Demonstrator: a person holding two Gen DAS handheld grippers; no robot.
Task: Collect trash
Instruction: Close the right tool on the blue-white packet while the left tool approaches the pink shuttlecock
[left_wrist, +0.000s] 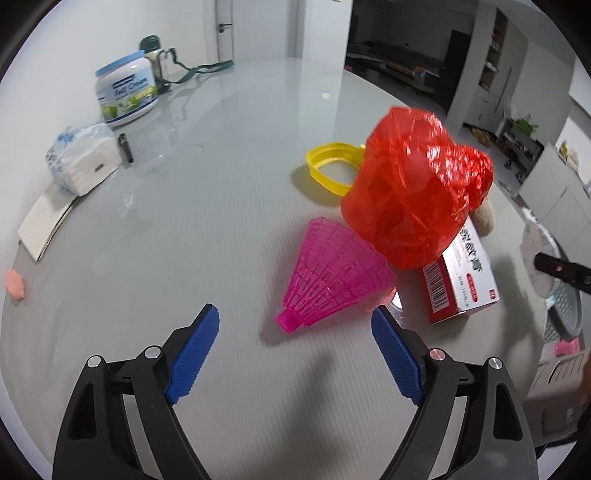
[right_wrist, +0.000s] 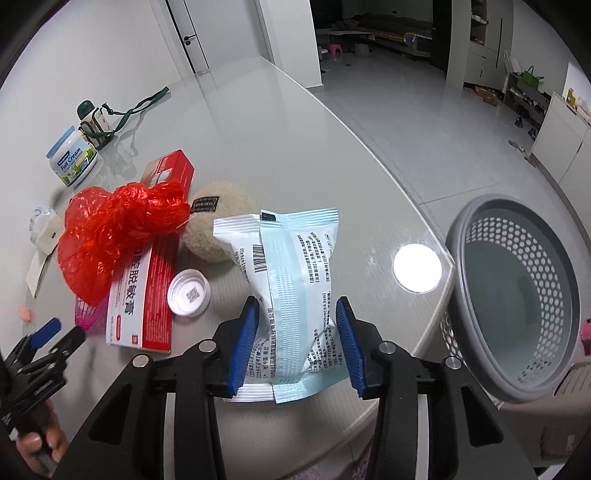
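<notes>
Two pieces of trash are in play. The larger, a sealed packet (right_wrist: 291, 291) in white and pale blue with printed text and a barcode, is held low down between the blue pads of the right gripper (right_wrist: 297, 343), which is clamped on it above the table (right_wrist: 332, 155). It is judged light, soft and crinkly, with a slick film that could slip, so a hold across its lower body near the bottom seam suits it. The grey perforated basket (right_wrist: 476, 229) stands just off the table edge to the right, empty as far as can be seen. The smaller piece, a pink plastic shuttlecock (left_wrist: 332, 273), lies on its side just ahead of the left gripper (left_wrist: 295, 325), whose jaws stand wide with nothing between them. It is judged featherlight, with a springy lattice skirt that is easily crushed; the stiffer narrow end is the better place to take it.
</notes>
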